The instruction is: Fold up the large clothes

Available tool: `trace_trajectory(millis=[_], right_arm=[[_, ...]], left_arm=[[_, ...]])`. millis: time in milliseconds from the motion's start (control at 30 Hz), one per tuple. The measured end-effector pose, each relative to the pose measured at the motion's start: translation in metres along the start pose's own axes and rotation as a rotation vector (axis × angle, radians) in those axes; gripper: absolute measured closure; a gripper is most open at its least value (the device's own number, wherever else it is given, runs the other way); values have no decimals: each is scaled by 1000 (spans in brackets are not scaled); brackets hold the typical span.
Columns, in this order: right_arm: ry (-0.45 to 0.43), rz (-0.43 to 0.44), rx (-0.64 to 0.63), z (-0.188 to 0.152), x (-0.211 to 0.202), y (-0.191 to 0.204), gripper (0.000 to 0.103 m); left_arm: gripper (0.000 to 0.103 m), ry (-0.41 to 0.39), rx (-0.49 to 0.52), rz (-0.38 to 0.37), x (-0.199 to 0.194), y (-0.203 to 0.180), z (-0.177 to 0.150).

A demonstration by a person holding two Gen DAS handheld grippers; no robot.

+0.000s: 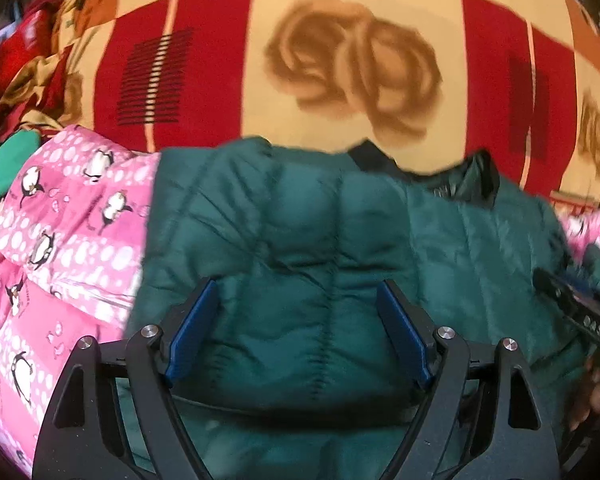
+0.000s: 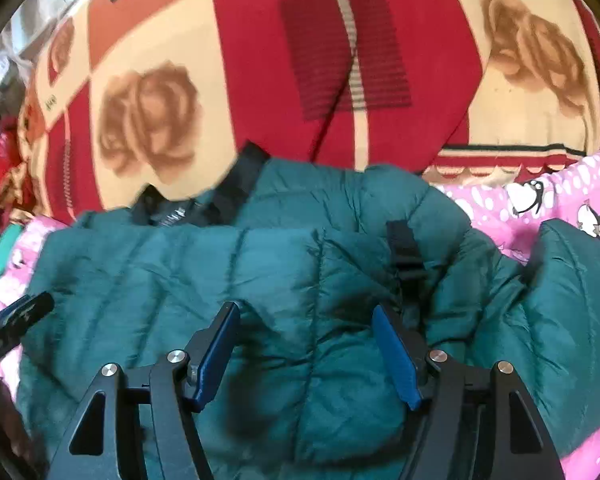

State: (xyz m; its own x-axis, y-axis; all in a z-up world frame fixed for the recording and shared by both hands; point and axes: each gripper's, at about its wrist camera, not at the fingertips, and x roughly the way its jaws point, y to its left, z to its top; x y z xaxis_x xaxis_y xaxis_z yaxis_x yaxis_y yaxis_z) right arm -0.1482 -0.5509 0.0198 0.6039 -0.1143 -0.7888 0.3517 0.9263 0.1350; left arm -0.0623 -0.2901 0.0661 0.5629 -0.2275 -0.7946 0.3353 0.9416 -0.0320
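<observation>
Green puffer jacket (image 1: pixel 300 248) fills the middle of both frames, lying on a pink penguin blanket (image 1: pixel 60 240). Left gripper (image 1: pixel 296 288) and right gripper (image 2: pixel 304 312) both spread wide above it, pinching nothing.

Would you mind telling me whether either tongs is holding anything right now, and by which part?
Nothing is held: left tongs and right tongs are both open above the dark green quilted puffer jacket.

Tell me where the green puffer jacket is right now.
The green puffer jacket lies centred in both wrist views, atop the pink penguin cloth and under both open claws, its black collar toward the rose-patterned blanket.
</observation>
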Motion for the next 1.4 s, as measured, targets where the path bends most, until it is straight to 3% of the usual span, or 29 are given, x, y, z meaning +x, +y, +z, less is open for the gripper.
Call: trace_trajectory(millis=[167, 467, 600, 733, 900, 1167, 1400], right_arm=[[26, -27, -44, -1, 18, 3, 36], [-33, 1, -69, -13, -36, 8, 36], [18, -12, -93, -34, -20, 12, 36], [36, -17, -87, -35, -11, 14, 36], [-27, 3, -44, -35, -42, 8, 36], [-62, -68, -21, -43, -75, -8, 36], [-88, -129, 40, -48, -98, -48, 36]], left_arm=[[21, -10, 29, 37, 7, -11, -7], [20, -23, 34, 44, 10, -10, -12], [20, -27, 45, 47, 7, -10, -13], [20, 7, 22, 6, -5, -4, -12], [20, -7, -20, -30, -34, 5, -14], [20, -34, -36, -64, -75, 5, -28], [20, -45, -37, -81, -94, 0, -36]])
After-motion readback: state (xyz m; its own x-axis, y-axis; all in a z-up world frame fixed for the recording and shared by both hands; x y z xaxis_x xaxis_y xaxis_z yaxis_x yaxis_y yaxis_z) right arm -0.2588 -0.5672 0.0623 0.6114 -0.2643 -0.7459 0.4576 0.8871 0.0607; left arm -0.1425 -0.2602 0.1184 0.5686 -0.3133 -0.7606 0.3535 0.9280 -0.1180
